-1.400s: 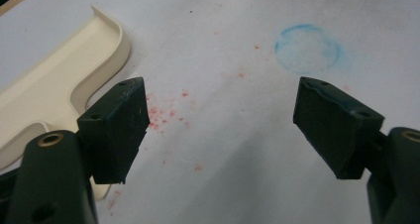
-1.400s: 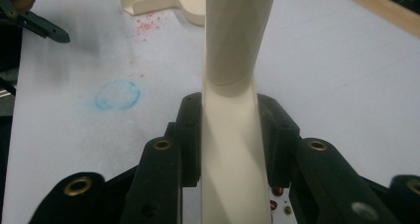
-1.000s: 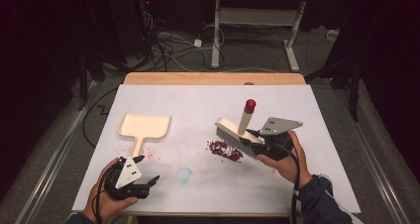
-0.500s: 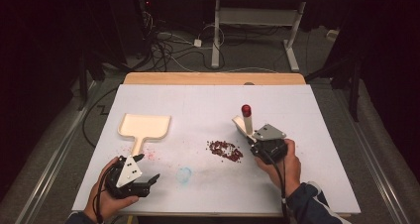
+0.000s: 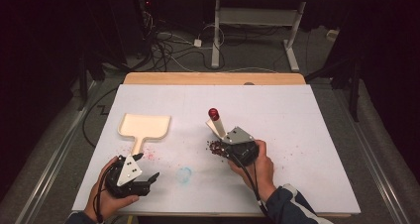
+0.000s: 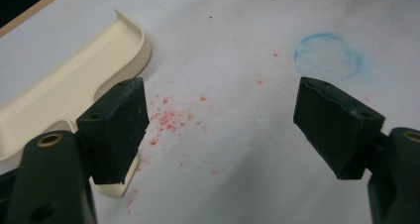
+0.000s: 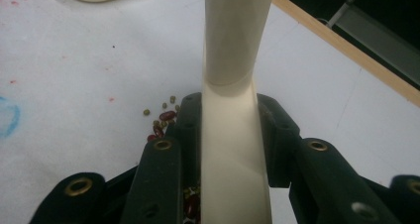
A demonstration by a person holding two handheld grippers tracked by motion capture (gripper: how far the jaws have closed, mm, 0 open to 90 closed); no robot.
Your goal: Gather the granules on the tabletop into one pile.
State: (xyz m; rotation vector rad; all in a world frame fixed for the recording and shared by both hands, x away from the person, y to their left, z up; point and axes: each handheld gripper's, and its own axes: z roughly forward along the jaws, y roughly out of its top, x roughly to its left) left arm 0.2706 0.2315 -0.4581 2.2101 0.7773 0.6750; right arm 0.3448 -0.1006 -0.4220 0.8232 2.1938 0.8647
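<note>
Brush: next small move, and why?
Probably sweep the brush left, pushing the beans toward the dustpan. The right claw is shut on the brush handle, and the beans lie at the brush's foot, apart from the dustpan. The left claw stands open at the dustpan's handle, so it might grip that first to steady it.

Smooth cream plastic brush (image 7: 233, 110), dustpan (image 5: 144, 126)

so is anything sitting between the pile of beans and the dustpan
Nothing visible. Between the beans under the brush and the dustpan lies bare white table, marked with flat red specks and a blue ring. The left gripper, jaws open, sits nearer the person, off that path.
</note>
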